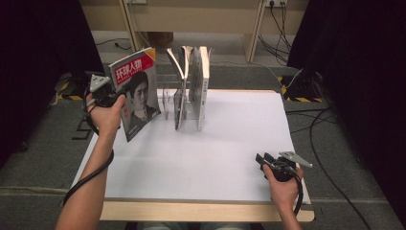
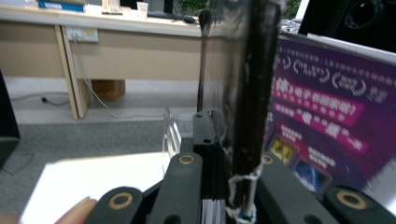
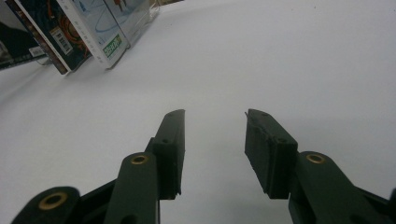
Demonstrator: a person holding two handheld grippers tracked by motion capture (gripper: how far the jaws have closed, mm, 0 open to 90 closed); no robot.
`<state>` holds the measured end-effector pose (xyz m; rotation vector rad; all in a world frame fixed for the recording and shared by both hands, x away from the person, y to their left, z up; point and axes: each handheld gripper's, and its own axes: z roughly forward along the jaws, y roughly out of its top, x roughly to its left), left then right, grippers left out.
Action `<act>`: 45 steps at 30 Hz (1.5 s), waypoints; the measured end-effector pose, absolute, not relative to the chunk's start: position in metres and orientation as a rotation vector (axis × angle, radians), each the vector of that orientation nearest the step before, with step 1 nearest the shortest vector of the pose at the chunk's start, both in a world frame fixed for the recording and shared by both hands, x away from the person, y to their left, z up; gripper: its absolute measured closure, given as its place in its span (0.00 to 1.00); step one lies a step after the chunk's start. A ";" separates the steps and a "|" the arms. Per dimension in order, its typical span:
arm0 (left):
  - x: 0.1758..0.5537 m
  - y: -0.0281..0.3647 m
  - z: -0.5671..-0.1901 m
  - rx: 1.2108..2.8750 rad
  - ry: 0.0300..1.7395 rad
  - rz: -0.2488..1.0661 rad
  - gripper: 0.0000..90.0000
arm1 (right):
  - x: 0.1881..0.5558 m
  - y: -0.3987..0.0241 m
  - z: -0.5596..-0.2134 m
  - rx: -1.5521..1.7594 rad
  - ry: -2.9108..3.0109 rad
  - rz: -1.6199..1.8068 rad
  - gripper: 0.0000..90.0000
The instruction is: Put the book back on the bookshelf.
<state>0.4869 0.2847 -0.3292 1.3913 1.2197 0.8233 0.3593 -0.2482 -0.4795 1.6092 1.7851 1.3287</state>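
- Left gripper pinches a magazine by its edge, holding it upright above the table's left edge, just left of the books standing in the clear rack at the far edge.
- Right gripper has its jaws spread with nothing between them, low near the table's front right corner.

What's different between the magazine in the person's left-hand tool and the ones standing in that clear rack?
The held magazine is off the table, tilted, its portrait cover facing the camera; the racked magazines stand upright and edge-on on the white table. The left gripper clamps the held one; nothing grips the racked ones. All are thin glossy magazines.
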 end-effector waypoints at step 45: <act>0.521 0.268 -0.354 1.422 1.249 0.868 0.94 | 0.360 -0.247 -0.481 1.604 1.806 1.328 0.65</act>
